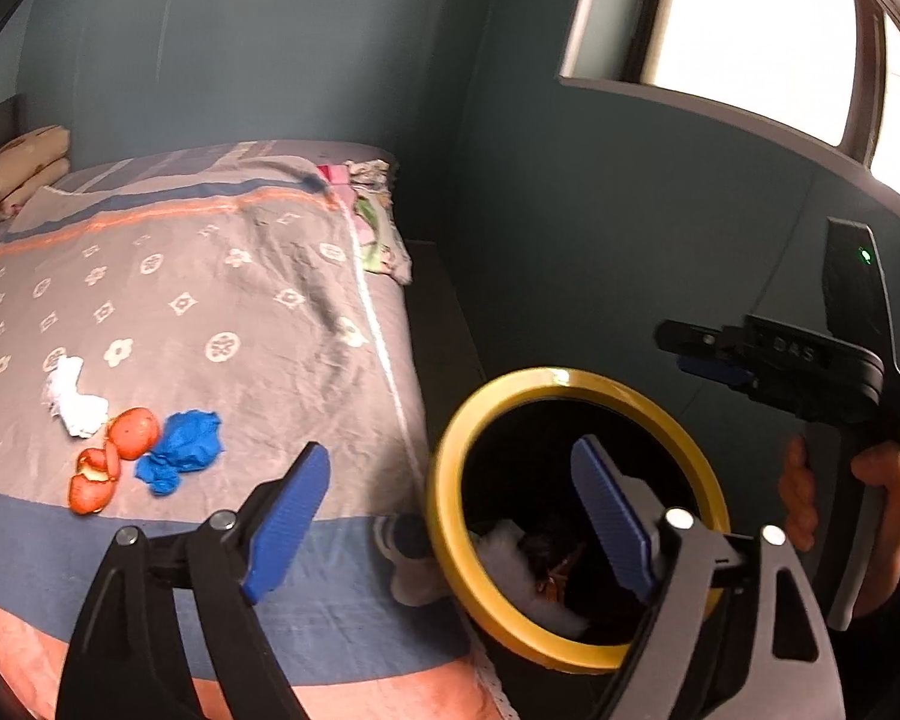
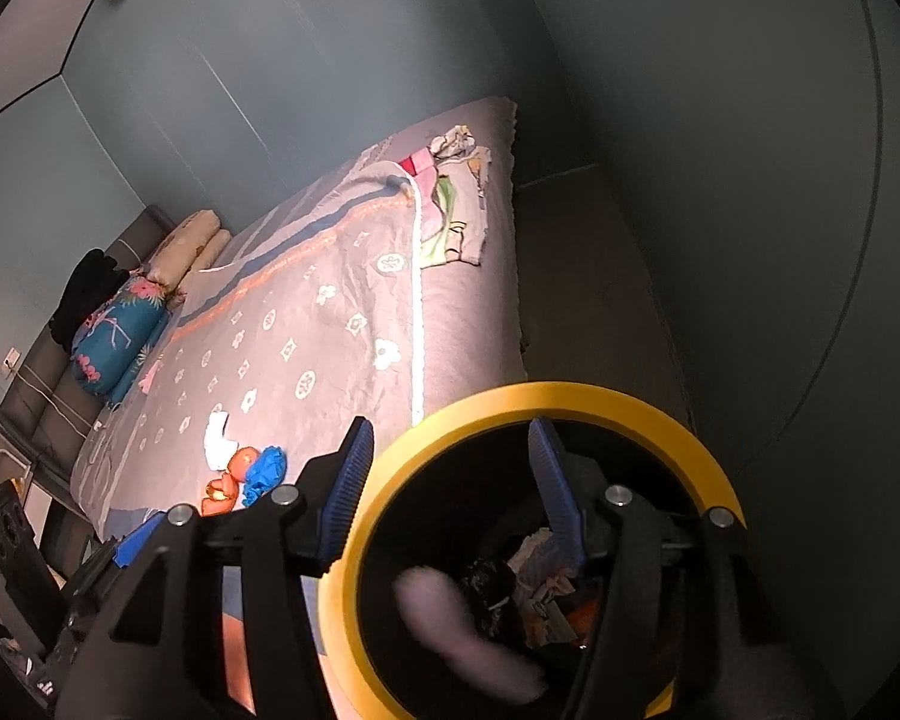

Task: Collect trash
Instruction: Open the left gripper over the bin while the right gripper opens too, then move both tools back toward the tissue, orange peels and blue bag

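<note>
Four scraps remain on the bed — a crumpled white tissue, a round orange peel with a torn curl of peel beside it, and a scrunched blue wad that looks like thin plastic or paper. They lie close together, ahead and to the left of the left gripper, whose blue ribbed jaws stand spread wide with nothing between them.

The step in hand reads as a drop just made into the bin, a dark drum with a smooth yellow rim; its mouth sits under the right-hand jaw of each gripper. In the right wrist view a pale blurred shape appears inside the bin above mixed paper litter. The right gripper also has its jaws parted and empty, straddling the near rim.

Next, I judge, one gripper must swing left to the cluster — the soft, crushable wads need a low approach and a gentle pinch against the quilted, wrinkled cover.
</note>
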Motion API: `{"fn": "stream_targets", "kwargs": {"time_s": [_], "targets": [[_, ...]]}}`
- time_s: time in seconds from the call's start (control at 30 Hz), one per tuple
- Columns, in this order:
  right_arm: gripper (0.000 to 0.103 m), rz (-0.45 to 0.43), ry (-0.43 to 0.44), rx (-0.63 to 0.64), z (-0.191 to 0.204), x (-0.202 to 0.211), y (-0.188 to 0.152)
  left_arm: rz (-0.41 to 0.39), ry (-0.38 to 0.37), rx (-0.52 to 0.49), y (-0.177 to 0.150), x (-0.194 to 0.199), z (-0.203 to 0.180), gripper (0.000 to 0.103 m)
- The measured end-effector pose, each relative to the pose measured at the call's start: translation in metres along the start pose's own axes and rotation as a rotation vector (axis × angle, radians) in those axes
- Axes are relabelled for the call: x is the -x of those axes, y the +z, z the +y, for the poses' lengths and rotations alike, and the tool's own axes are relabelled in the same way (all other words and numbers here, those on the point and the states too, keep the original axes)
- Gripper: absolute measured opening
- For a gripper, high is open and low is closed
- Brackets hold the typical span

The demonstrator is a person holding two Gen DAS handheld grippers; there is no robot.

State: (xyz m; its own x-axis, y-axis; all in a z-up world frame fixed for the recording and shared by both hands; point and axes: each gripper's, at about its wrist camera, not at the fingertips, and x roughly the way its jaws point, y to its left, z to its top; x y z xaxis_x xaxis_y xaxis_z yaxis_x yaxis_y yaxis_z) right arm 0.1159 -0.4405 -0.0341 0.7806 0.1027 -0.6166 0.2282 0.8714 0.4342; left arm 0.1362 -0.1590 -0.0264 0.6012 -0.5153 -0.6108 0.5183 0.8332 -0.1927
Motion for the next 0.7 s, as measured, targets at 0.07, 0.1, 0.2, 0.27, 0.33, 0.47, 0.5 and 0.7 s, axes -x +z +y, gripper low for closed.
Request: {"fn": "stream_targets", "kwargs": {"time_s": [0.07, 0.1, 0.2, 0.27, 0.33, 0.47, 0.5, 0.7], "targets": [[0.052, -0.007, 0.008, 0.014, 0.004, 0.003, 0.000, -0.011, 0.016, 0.010, 0.003, 0.004, 0.007, 0.081], [0.053, -0.010, 0.014, 0.020, 0.007, 0.003, 0.001, -0.020, 0.026, 0.014, 0.004, 0.006, 0.011, 0.082], [0.054, -0.026, 0.035, 0.043, 0.018, 0.004, 0.004, -0.047, 0.058, 0.034, 0.010, 0.015, 0.025, 0.086], [0.056, -0.040, 0.057, 0.059, 0.028, 0.004, 0.006, -0.061, 0.081, 0.044, 0.014, 0.019, 0.034, 0.087], [0.058, -0.053, 0.075, 0.070, 0.035, 0.004, 0.008, -0.078, 0.109, 0.053, 0.018, 0.025, 0.044, 0.088], [0.062, -0.071, 0.118, 0.106, 0.057, -0.001, 0.011, -0.104, 0.155, 0.082, 0.026, 0.036, 0.069, 0.093], [0.064, -0.074, 0.129, 0.116, 0.063, -0.003, 0.012, -0.108, 0.164, 0.085, 0.027, 0.038, 0.074, 0.094], [0.069, -0.061, 0.189, 0.178, 0.103, -0.018, 0.015, -0.127, 0.257, 0.120, 0.035, 0.050, 0.118, 0.095]]}}
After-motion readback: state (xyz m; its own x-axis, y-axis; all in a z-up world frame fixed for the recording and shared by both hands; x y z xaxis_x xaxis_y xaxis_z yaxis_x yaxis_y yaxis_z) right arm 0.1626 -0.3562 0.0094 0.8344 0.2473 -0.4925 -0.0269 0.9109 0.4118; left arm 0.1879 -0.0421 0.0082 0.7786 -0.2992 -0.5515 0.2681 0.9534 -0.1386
